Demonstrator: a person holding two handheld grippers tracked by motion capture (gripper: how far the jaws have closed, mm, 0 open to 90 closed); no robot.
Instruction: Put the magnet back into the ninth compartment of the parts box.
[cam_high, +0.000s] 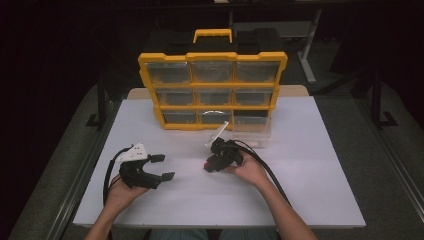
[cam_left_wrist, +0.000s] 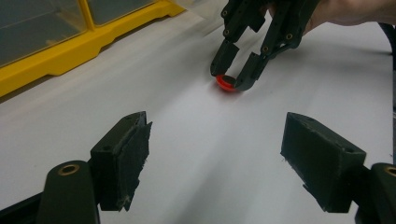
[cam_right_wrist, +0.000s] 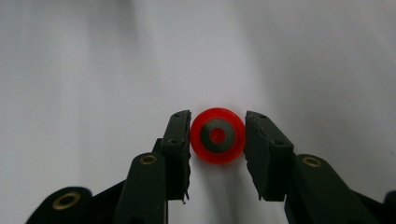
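Both grippers are black: the left gripper (cam_high: 162, 167) carries a white three-cornered plate (cam_high: 134, 152) on top, with black cables (cam_high: 107, 172) looping off it. Jaw arms show brass-coloured pivot rivets (cam_right_wrist: 148, 160) and small screws. The person's forearms (cam_high: 287, 217) are bare, without sleeves.

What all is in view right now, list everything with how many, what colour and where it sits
red ring: one, red with a grey centre, on the table between the right gripper's jaws, which touch or nearly touch its sides
drawer organiser: one, yellow frame with clear drawers and a yellow handle, upright at the table's far edge
clear drawer: one, see-through, on the table just in front of the organiser's lower right corner
table: one, white top
left gripper: one, black, near left of the table, jaws wide open with nothing between
right gripper: one, black, at the middle of the table, pointed down at the ring
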